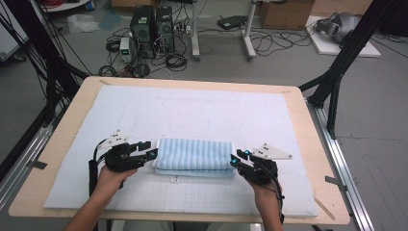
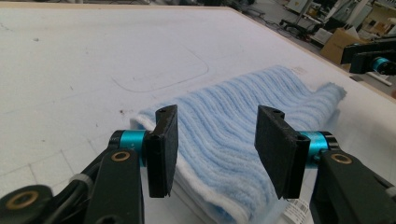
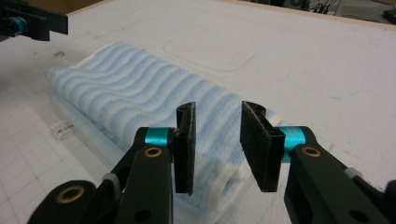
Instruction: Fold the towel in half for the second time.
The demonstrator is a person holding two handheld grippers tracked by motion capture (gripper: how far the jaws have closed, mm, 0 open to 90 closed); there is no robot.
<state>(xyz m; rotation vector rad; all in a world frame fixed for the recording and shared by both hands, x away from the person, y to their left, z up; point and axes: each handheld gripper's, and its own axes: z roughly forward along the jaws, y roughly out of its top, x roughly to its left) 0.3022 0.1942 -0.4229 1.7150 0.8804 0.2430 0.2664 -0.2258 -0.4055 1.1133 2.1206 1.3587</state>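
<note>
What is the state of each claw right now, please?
Left claw: open, at one end of the folded blue striped terry towel.
Right claw: open, at its other end.

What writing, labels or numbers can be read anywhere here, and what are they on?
None can be read.
The towel has a small white tag at its edge with dark print, too small and blurred to read.
The same tag beside the left gripper shows barcode-like lines, also unreadable.
The cardboard boxes on the floor bear no legible marks.
</note>
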